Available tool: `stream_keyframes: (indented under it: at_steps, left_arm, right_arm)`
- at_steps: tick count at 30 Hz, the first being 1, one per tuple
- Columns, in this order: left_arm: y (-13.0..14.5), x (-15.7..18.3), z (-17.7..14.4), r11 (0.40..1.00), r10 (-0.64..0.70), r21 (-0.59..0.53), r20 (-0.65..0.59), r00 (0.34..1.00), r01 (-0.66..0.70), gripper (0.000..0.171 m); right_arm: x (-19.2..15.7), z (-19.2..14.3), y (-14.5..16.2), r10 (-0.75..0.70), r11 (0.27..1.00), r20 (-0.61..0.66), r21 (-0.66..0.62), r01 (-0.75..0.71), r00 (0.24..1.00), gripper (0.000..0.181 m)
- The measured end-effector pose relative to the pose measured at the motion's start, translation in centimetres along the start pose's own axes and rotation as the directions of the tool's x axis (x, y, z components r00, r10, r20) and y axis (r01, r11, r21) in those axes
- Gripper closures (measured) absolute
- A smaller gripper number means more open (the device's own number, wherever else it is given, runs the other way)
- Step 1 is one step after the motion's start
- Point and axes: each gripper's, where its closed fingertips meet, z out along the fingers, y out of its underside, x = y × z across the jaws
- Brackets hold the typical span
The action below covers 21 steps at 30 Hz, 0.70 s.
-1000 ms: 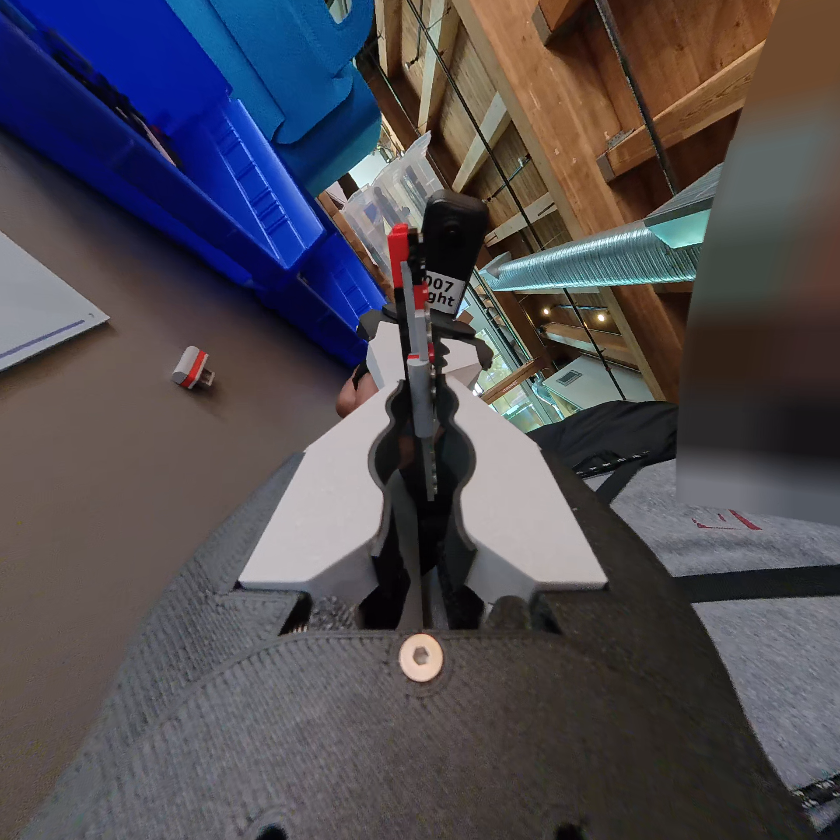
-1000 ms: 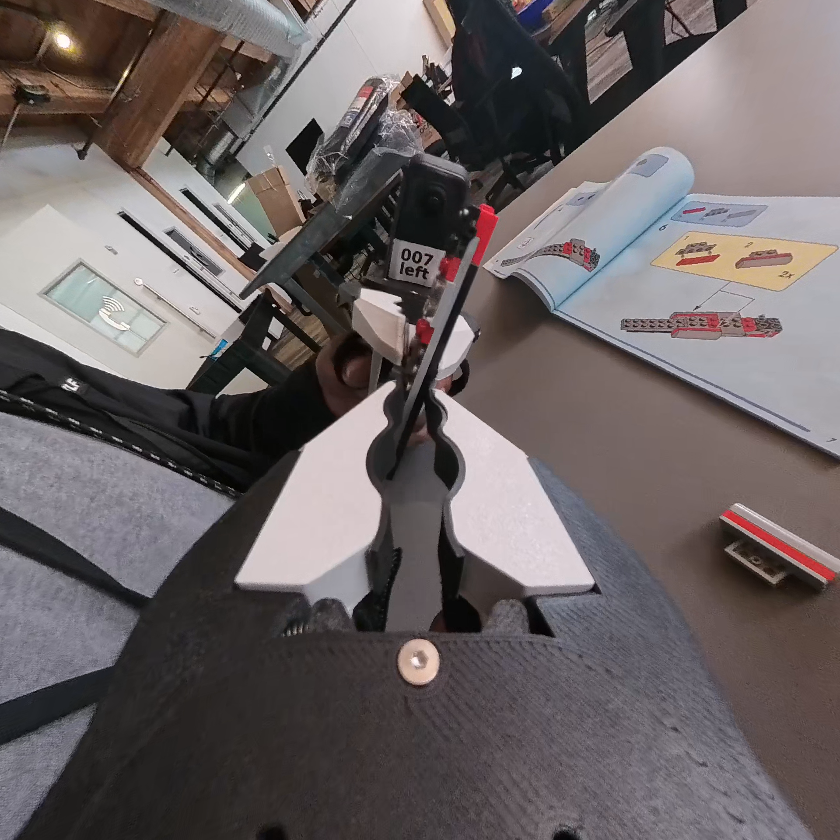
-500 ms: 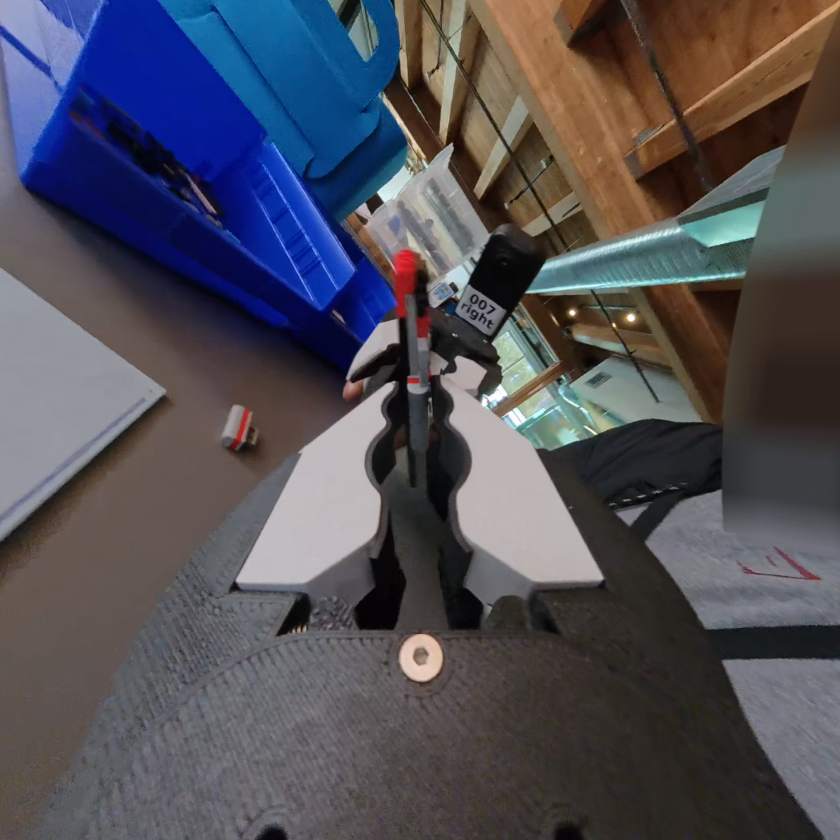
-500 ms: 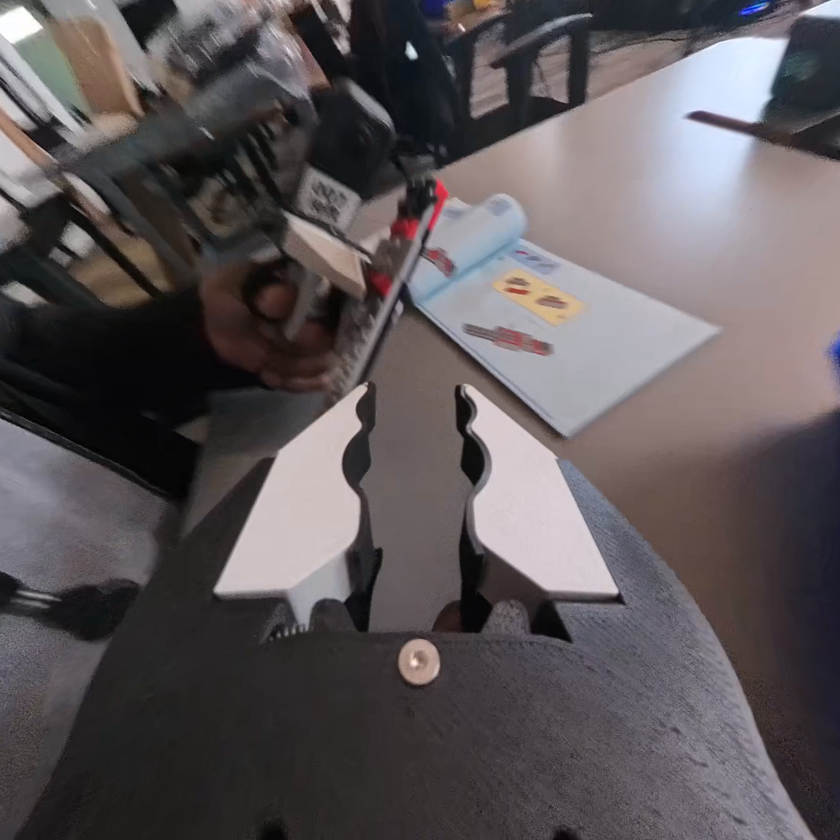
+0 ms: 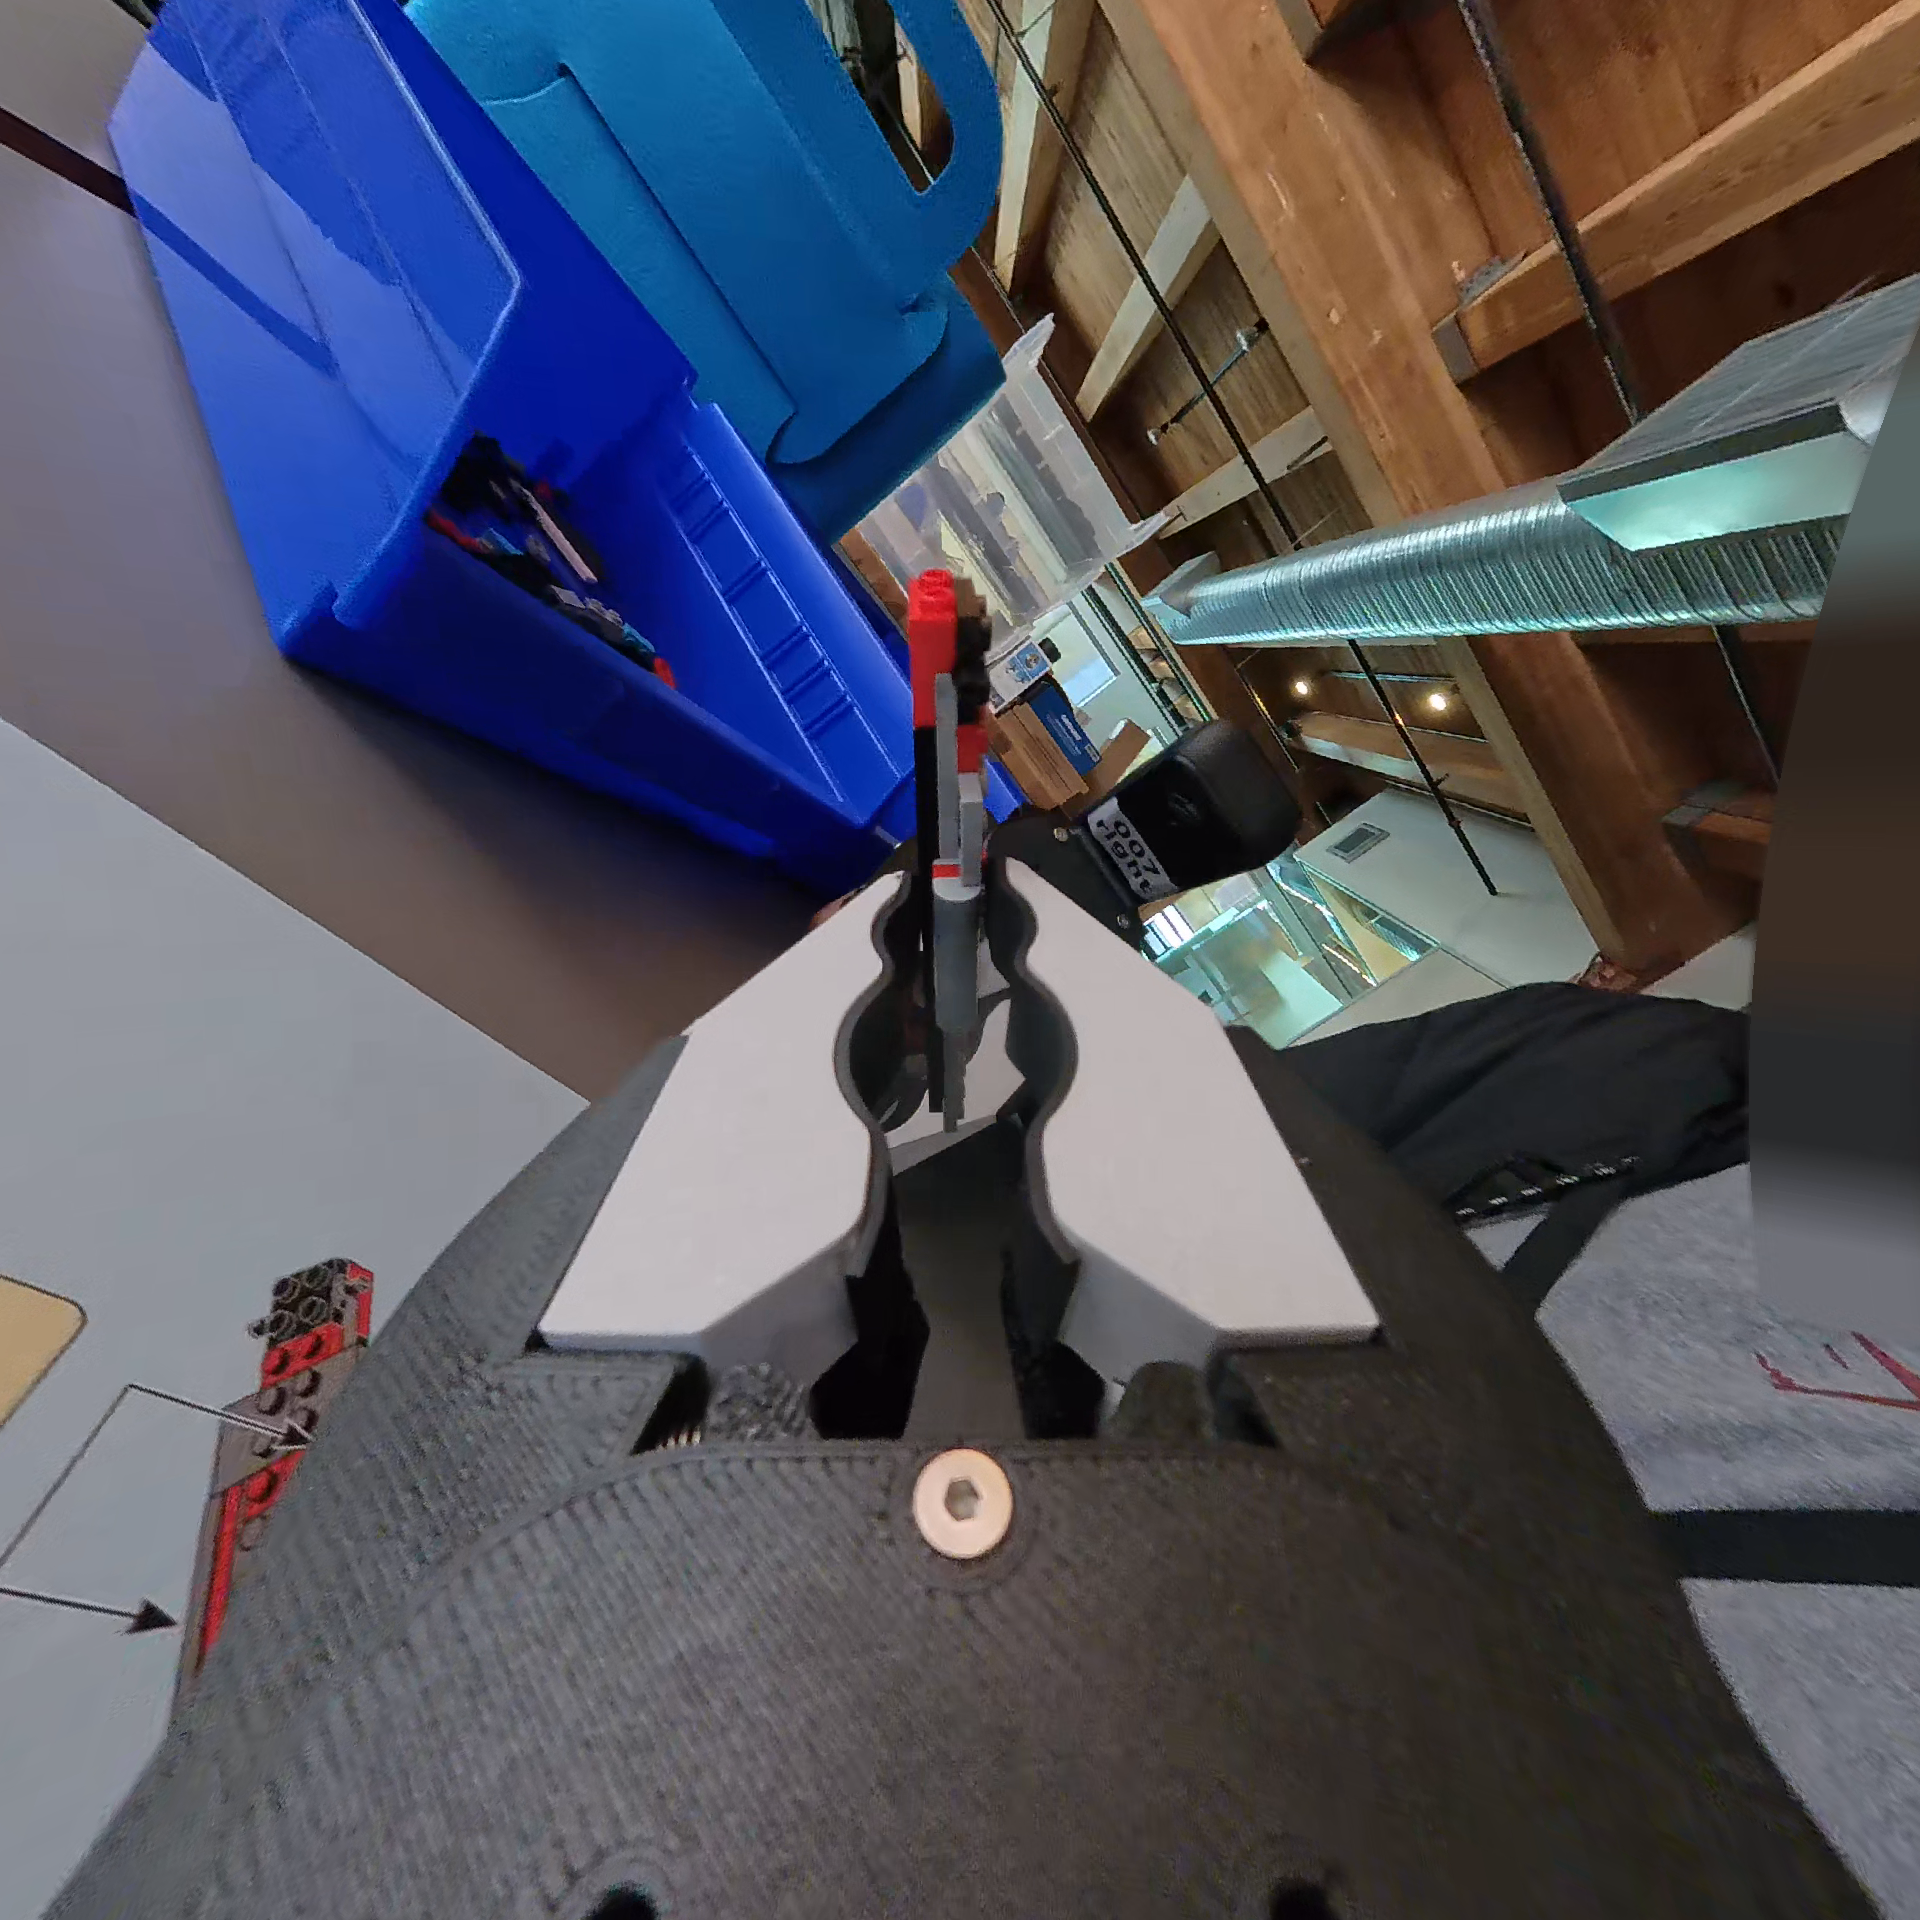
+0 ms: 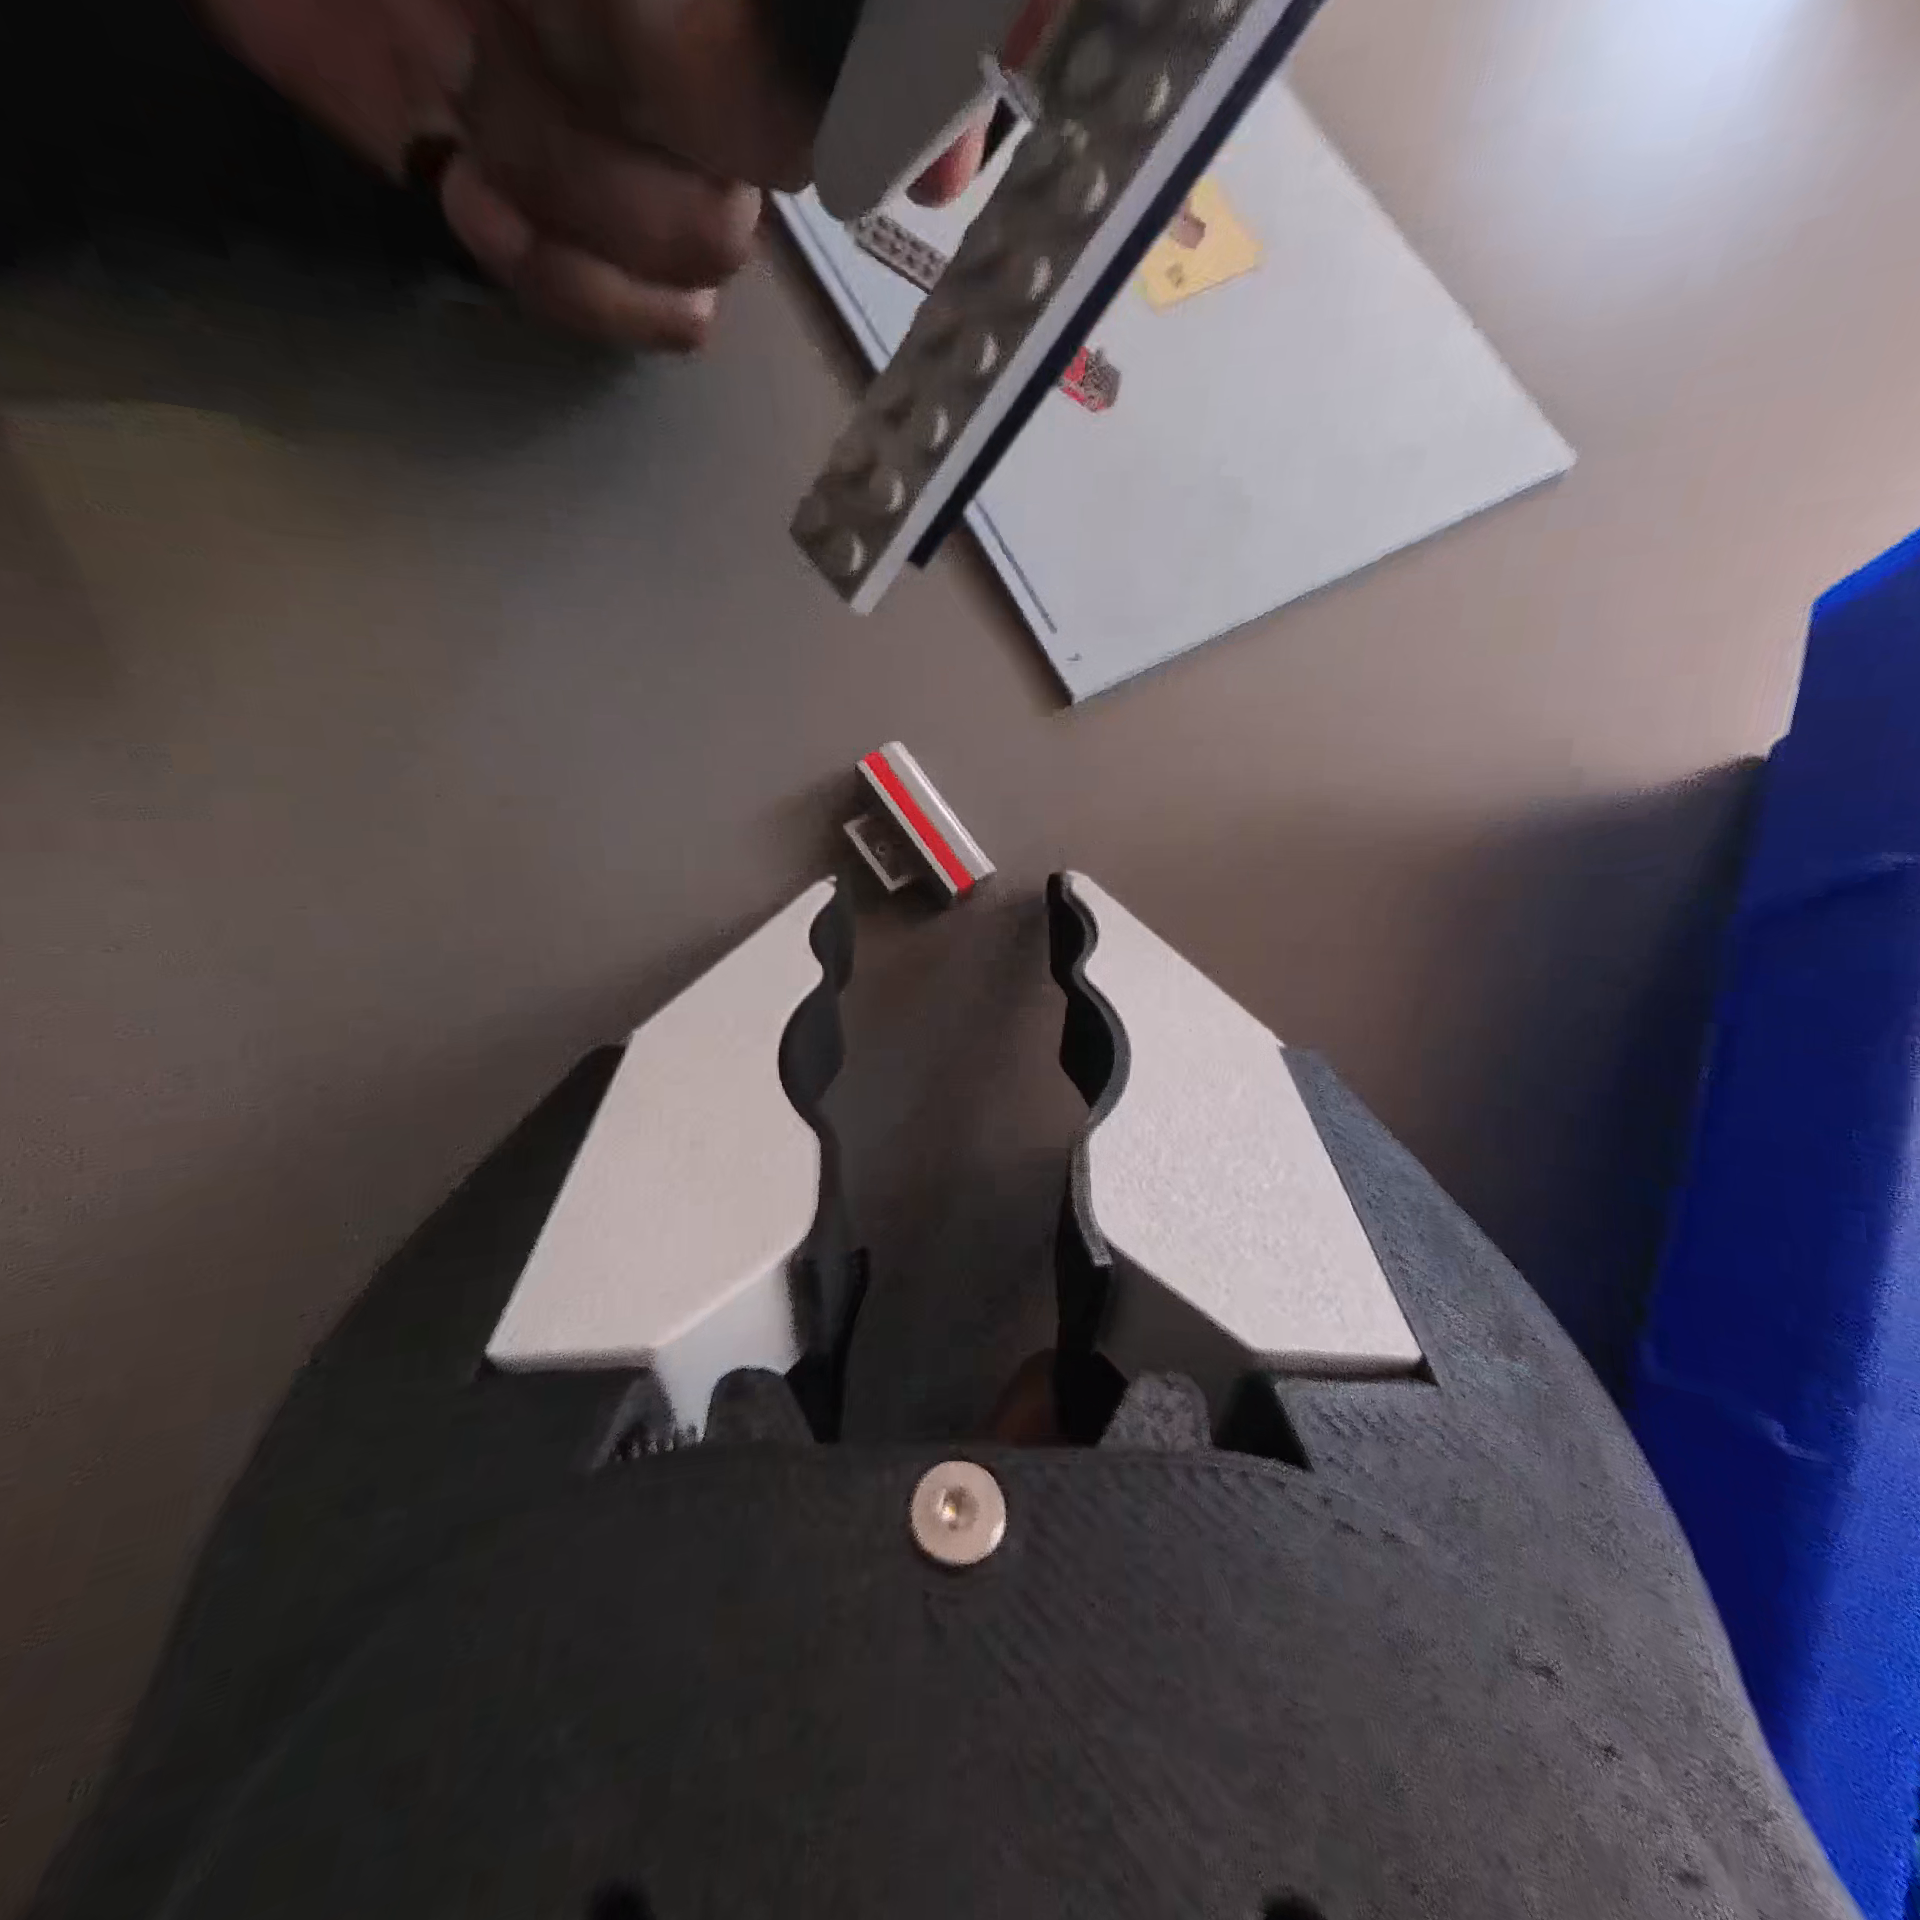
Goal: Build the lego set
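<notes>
My desk is a plain brown surface running under both views. At its far edge in the left wrist view stands a big blue bin with loose parts in its open front and a lighter blue lid leaning on top. The instruction booklet lies open on the desk, well apart from the bin; in the left wrist view one of its pages passes just under my left tongs.

My left tongs are pressed together, pinching the long lego assembly edge-on, so it stands up past the tips: black and grey strips with red bricks near the top. In the right wrist view the same assembly hangs in the air above the desk, studded grey face toward me, with a hand behind it, blurred.

My right tongs are spread wide, holding nothing, tips low over the desk. Just beyond the tips lies a small grey piece with a red stripe, resting on the desk, not touching either finger that I can tell.
</notes>
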Motion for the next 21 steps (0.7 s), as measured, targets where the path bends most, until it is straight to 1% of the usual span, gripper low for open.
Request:
stream_keyframes:
  at_steps: [2,3,6,9,11,13,14,17,18,21]
  left_arm:
    - [-0.1,0.2,0.0,1.0,-0.016,-0.003,-0.021,1.0,0.016,0.16]
    - [-0.2,0.5,0.0,1.0,0.002,-0.004,-0.035,0.999,-0.002,0.16]
    - [0.1,0.2,-0.2,0.999,0.035,-0.035,-0.005,0.999,-0.035,0.16]
    - [-0.4,0.6,-0.5,1.0,0.016,-0.008,-0.031,0.999,-0.017,0.16]
    - [-0.4,0.7,-0.5,1.0,-0.007,-0.009,-0.04,0.999,0.006,0.16]
    - [-0.3,0.7,-0.5,1.0,-0.022,-0.014,-0.043,0.999,0.021,0.16]
    - [-0.3,0.8,-0.5,1.0,-0.021,-0.014,-0.044,0.999,0.02,0.16]
    - [-0.4,0.8,-0.2,1.0,0.005,-0.015,-0.028,1.0,-0.005,0.16]
    - [-0.4,0.7,-0.2,1.0,0.015,-0.015,-0.017,1.0,-0.016,0.16]
    - [-1.0,0.1,0.1,0.999,0.031,-0.009,0.036,0.999,-0.031,0.16]
  right_arm:
    - [0.1,0.0,-0.2,0.002,1.0,0.024,0.011,-0.002,1.0,0.141]
    - [0.1,-0.1,-0.4,0.009,1.0,0.041,0.021,-0.01,0.999,0.141]
    - [0.1,-0.5,-1.1,0.028,0.997,0.101,0.074,-0.036,0.994,0.143]
    - [0.2,-0.8,-1.3,0.053,0.994,0.135,0.091,-0.065,0.989,0.15]
    - [0.2,-0.5,-1.1,0.055,0.996,0.143,0.067,-0.065,0.988,0.156]
    - [0.0,0.0,-0.6,0.034,0.999,0.137,0.024,-0.037,0.99,0.164]
    - [-0.2,0.1,-0.7,0.019,1.0,0.132,0.022,-0.022,0.991,0.166]
    - [-0.4,0.1,-0.9,0.005,0.999,0.122,0.031,-0.009,0.993,0.169]
    - [-0.4,-0.1,-1.1,0.014,0.999,0.124,0.042,-0.019,0.992,0.174]
    - [-0.4,-1.4,-1.8,0.039,0.996,0.136,0.073,-0.049,0.99,0.177]
